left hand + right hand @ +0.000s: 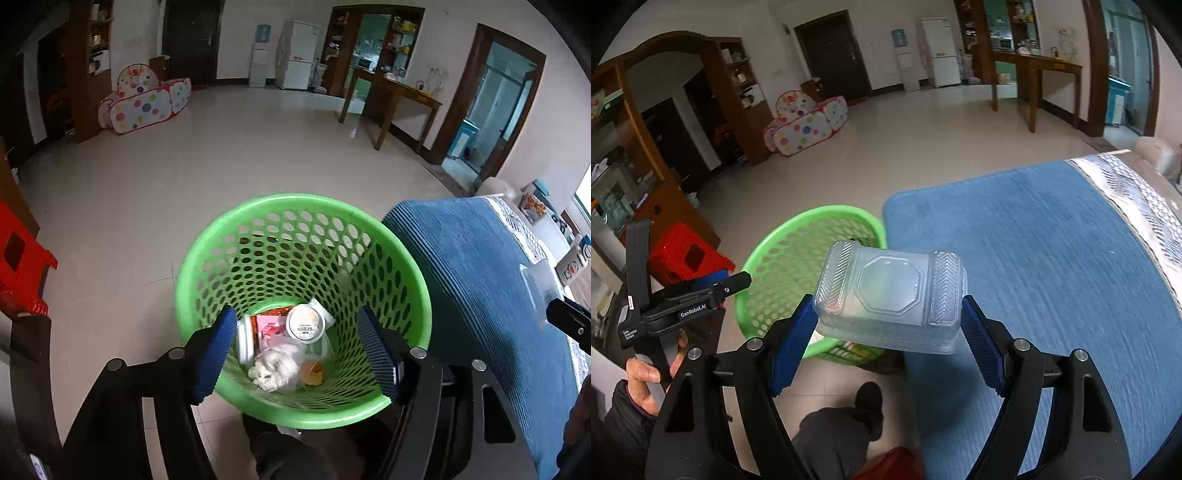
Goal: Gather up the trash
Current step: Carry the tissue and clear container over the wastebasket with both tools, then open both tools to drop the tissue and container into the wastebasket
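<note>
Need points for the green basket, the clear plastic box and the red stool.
green basket (pixel 295 201): left wrist view, far rim.
clear plastic box (pixel 888 284): right wrist view, octagonal panel on its top face.
red stool (pixel 677 245): right wrist view, top surface beside the square hole.

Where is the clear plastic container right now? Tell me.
In the right wrist view the clear plastic container sits clamped between the right gripper pads, just right of the green basket and at the blue mat edge.
</note>
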Demonstrator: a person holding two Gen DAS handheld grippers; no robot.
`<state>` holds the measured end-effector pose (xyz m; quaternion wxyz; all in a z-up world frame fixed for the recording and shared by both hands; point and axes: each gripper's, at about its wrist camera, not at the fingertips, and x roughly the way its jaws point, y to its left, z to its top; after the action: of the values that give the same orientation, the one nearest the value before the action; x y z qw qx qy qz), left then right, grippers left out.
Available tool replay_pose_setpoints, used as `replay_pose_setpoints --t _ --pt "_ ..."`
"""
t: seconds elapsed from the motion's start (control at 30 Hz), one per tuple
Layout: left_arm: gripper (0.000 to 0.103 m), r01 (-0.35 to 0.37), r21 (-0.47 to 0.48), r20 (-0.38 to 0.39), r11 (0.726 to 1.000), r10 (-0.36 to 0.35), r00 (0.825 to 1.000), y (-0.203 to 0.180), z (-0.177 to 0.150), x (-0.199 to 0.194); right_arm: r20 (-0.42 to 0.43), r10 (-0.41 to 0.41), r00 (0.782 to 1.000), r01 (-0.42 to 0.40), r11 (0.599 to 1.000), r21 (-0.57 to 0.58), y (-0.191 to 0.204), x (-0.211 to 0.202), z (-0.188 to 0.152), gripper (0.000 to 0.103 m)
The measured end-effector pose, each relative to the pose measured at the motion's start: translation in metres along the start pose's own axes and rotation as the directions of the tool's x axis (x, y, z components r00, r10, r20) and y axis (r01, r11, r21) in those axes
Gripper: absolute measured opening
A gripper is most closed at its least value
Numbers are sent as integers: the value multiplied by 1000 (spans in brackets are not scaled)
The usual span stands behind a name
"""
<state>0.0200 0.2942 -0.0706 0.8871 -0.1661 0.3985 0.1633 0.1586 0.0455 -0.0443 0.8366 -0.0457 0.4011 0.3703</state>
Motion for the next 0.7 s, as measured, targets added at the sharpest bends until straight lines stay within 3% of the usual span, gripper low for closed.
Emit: replay_pose_setpoints --t 0.43,0.5,0.7 --pt "73 -32 -78 32 996 34 999 36 -9 -28 -50 76 996 -80 995 -64 50 46 16 78" --pt "81 -46 -83 40 996 50 998 38 -9 -31 -61 94 994 -98 993 -65 56 54 19 78" --pt "86 -69 -97 78 993 77 994 47 -10 -47 -78 131 988 -136 988 -69 70 74 24 80"
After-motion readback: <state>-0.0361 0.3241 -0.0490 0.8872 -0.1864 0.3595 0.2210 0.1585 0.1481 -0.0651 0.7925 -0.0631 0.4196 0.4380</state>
